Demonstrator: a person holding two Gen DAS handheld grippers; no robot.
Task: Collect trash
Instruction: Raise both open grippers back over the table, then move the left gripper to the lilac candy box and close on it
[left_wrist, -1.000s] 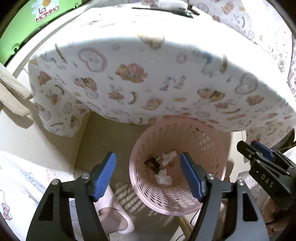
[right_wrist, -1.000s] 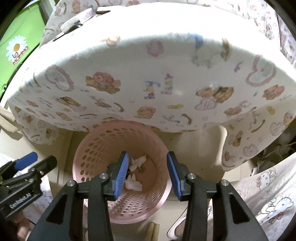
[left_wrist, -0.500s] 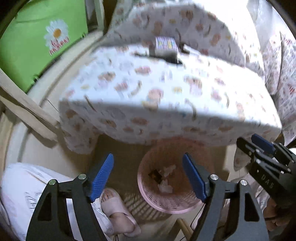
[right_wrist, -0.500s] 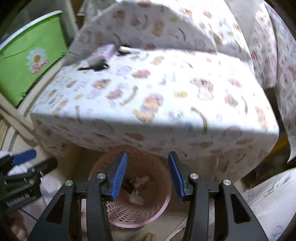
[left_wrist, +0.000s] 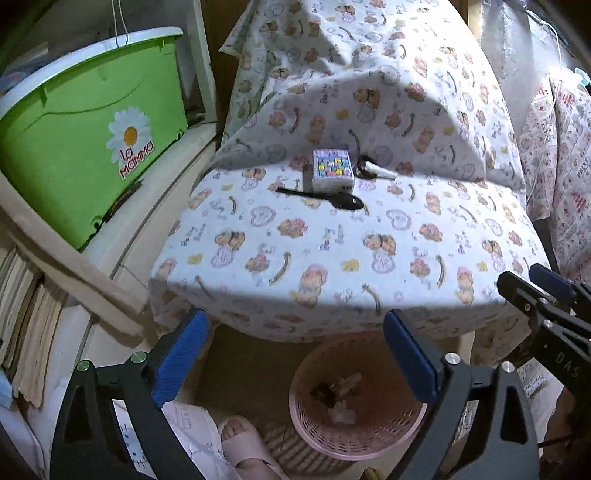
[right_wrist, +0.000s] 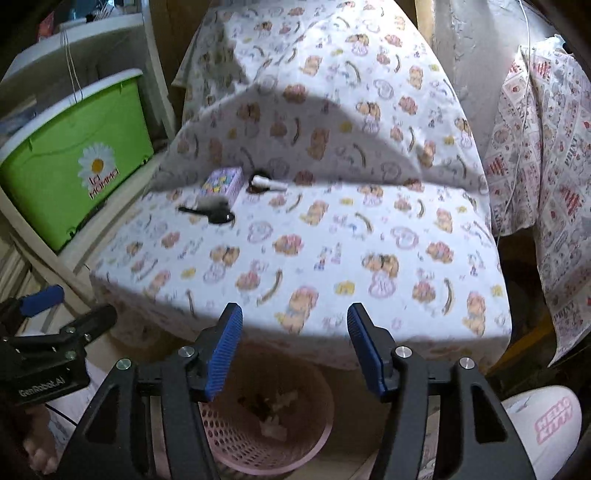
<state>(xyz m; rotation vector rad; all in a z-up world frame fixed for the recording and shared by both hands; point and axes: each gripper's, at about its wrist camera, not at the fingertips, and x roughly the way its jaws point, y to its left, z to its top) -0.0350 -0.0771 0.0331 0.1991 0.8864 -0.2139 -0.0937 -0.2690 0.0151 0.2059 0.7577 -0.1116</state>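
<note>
A pink basket (left_wrist: 373, 439) stands on the floor under the table's front edge, with white crumpled tissues (left_wrist: 341, 411) and a dark scrap inside; it also shows in the right wrist view (right_wrist: 236, 439). On the cloth-covered table (left_wrist: 332, 266) lie a black plastic spoon (left_wrist: 325, 198), a small colourful packet (left_wrist: 331, 172) and a white rolled item (left_wrist: 376, 170). The spoon (right_wrist: 210, 214), packet (right_wrist: 221, 182) and rolled item (right_wrist: 267, 183) show in the right wrist view too. My left gripper (left_wrist: 291, 362) is open and empty above the floor. My right gripper (right_wrist: 293, 349) is open and empty above the basket.
A green bin (left_wrist: 85, 136) marked "la Mamma" sits on a shelf at left. A wooden bar (left_wrist: 66, 269) juts out below it. A patterned curtain (right_wrist: 546, 177) hangs at right. A foot in a pink slipper (left_wrist: 247, 446) is beside the basket.
Both grippers have lifted and tilted up from over the basket. The tabletop with spoon, packet and rolled item has come into view. Both stay open and empty.
</note>
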